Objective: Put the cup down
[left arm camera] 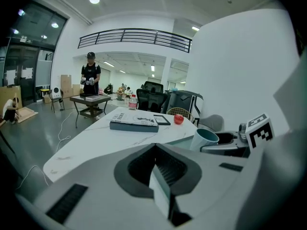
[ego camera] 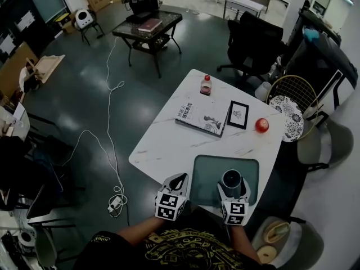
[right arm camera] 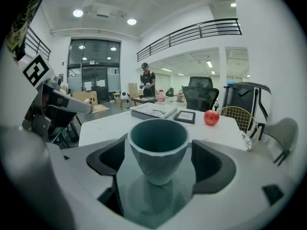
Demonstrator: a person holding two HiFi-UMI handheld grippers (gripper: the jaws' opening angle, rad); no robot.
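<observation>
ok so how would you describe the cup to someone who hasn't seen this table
Find the white marble table, then the teal mat at its near edge. The cup stands upright on that mat, between the open jaws of the right hand-held gripper. It is the only teal, open-topped vessel there.

One cup (ego camera: 231, 180), one book (ego camera: 201, 118), one frame (ego camera: 238, 115), one apple (ego camera: 261, 125), one bottle (ego camera: 206, 85)

A teal faceted ceramic cup (right arm camera: 158, 150) stands upright on a glossy teal mat (right arm camera: 144, 200), between the right gripper's (right arm camera: 159, 158) wide-spread jaws, which sit just beside its rim.
</observation>
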